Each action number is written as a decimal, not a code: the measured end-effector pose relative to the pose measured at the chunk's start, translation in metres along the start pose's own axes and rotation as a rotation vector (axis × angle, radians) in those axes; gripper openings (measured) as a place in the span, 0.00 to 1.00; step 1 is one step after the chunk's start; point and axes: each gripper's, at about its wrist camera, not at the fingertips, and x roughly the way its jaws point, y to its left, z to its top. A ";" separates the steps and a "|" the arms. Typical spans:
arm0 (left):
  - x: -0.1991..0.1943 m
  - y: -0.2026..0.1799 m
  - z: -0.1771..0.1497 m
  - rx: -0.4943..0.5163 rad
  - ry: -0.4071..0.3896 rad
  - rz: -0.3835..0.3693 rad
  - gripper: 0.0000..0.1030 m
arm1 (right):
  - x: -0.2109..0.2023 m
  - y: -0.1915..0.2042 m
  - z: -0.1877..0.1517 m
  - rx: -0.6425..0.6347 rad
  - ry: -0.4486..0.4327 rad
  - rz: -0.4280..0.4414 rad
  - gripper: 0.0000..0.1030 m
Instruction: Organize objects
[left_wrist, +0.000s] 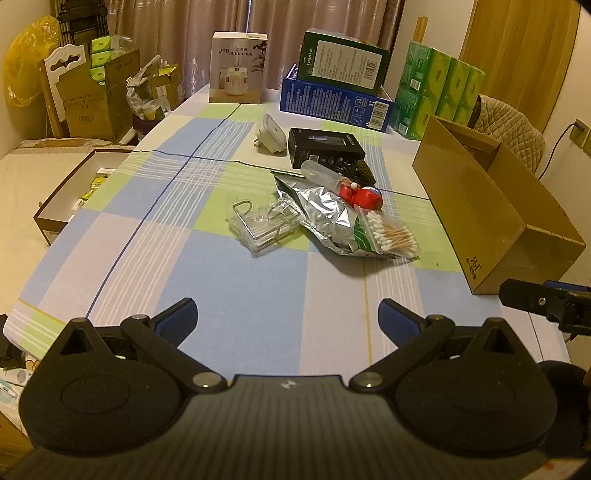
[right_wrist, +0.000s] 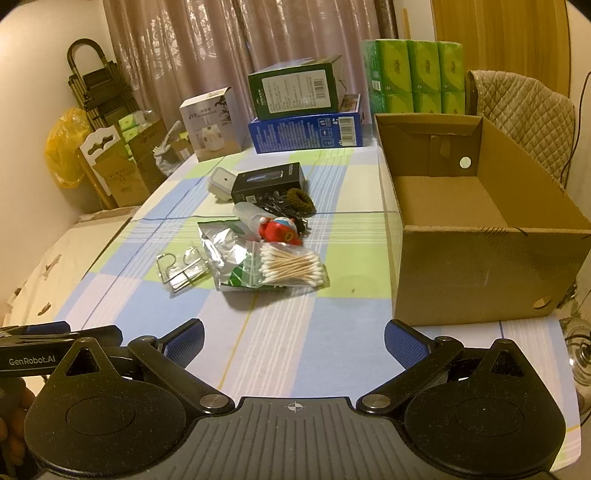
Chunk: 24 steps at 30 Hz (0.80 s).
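A heap of small items lies mid-table: a bag of cotton swabs (left_wrist: 393, 232) (right_wrist: 291, 266) on a silver foil pouch (left_wrist: 321, 212) (right_wrist: 221, 245), a clear packet with wire hooks (left_wrist: 260, 225) (right_wrist: 183, 271), a red toy (left_wrist: 364, 195) (right_wrist: 280, 230), a clear bottle (left_wrist: 321, 173) (right_wrist: 249, 214), a black box (left_wrist: 325, 146) (right_wrist: 267, 181), a dark hair tie (right_wrist: 299, 199) and a white plug (left_wrist: 271, 134) (right_wrist: 221, 181). An empty cardboard box (left_wrist: 491, 206) (right_wrist: 476, 236) stands to their right. My left gripper (left_wrist: 286, 314) and right gripper (right_wrist: 293, 336) hover open near the front edge, holding nothing.
At the table's far end stand a humidifier box (left_wrist: 236, 68) (right_wrist: 212, 123), a green box on a blue box (left_wrist: 334, 96) (right_wrist: 304, 131), and green tissue packs (left_wrist: 439, 88) (right_wrist: 413, 77). A padded chair (right_wrist: 524, 110) is behind the cardboard box. An open tray (left_wrist: 74, 188) sits left of the table.
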 end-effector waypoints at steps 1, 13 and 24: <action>0.000 0.000 0.000 0.000 0.000 -0.001 0.99 | 0.000 0.000 0.000 -0.001 -0.001 0.000 0.98; 0.000 0.000 0.000 -0.002 -0.001 -0.001 0.99 | 0.000 0.000 0.000 -0.006 0.001 -0.002 0.98; 0.001 -0.001 -0.001 -0.009 0.003 -0.012 0.99 | 0.003 0.001 0.000 -0.009 0.011 -0.002 0.98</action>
